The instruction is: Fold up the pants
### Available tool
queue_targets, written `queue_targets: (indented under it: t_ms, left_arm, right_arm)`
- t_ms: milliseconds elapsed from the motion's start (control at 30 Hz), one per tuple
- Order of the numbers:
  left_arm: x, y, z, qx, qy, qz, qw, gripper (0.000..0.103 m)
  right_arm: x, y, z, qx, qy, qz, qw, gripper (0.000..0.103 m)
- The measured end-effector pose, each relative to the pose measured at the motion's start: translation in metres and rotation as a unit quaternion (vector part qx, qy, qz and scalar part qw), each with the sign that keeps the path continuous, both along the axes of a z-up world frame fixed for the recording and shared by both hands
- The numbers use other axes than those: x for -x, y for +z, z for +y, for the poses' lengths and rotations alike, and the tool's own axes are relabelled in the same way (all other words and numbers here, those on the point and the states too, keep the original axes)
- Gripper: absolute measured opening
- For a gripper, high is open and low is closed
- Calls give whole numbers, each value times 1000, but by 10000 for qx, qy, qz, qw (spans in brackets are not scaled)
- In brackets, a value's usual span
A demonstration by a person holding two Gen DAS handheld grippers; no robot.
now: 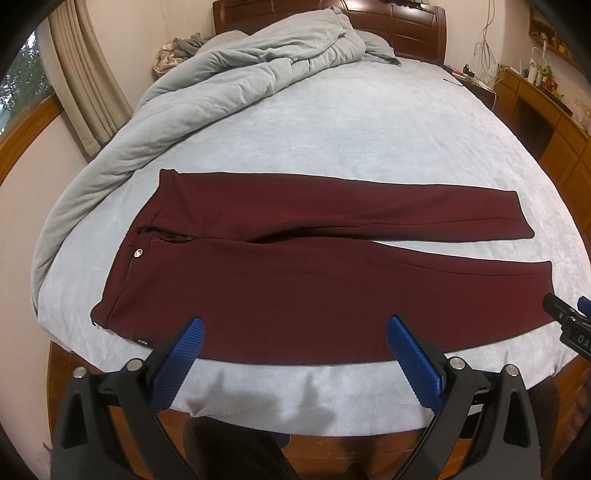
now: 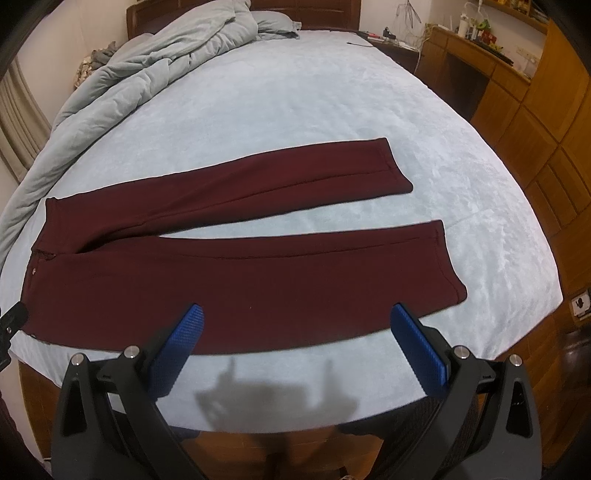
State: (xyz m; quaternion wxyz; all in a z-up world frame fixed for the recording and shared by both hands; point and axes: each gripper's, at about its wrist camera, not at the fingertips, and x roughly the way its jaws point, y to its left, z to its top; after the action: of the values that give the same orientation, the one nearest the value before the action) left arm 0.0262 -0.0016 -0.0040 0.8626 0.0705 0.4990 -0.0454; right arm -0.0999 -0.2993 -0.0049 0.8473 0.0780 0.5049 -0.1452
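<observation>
Dark red pants (image 1: 295, 280) lie flat on the bed, waistband to the left, both legs spread to the right with a narrow gap between them. They also show in the right wrist view (image 2: 240, 280). My left gripper (image 1: 295, 332) is open and empty, hovering above the near edge of the pants by the hip and thigh. My right gripper (image 2: 295, 321) is open and empty above the near leg, toward its hem (image 2: 448, 258). The right gripper's tip shows at the right edge of the left wrist view (image 1: 569, 317).
The bed (image 1: 351, 129) has a light blue sheet. A crumpled grey-blue duvet (image 1: 207, 88) lies along the far left side. A wooden headboard (image 1: 406, 26) stands at the back. A wooden desk and cabinets (image 2: 517, 92) stand right. Wooden floor lies below the bed's near edge.
</observation>
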Motion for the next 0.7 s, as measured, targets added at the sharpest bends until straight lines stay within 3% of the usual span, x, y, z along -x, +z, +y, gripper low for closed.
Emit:
queue_targets:
  t_ms: [100,167,300,500,700]
  left_arm:
    - [-12,-6,-6,14,-46,52,10000,99]
    - [-22,-9,-12,38,-92,44,9999,99]
    - [-54,-15,-30,301,-238,90,9992,99]
    - [-101,-30,-72,563,-457,121,9973,99]
    - [-144,-48,-111,832,-661,133,9943,99]
  right_arm:
    - [-16,1,-22,6,138,-115,9998,101]
    - [-39,0,-59,-77,102,-178,9998,101]
    - [-97,-13,-135,397,-93,-192,9990,101]
    - [-204,-77,-232,60,156,404,9990,100]
    - [-256,-126,-269,-290,375,736,9962,100]
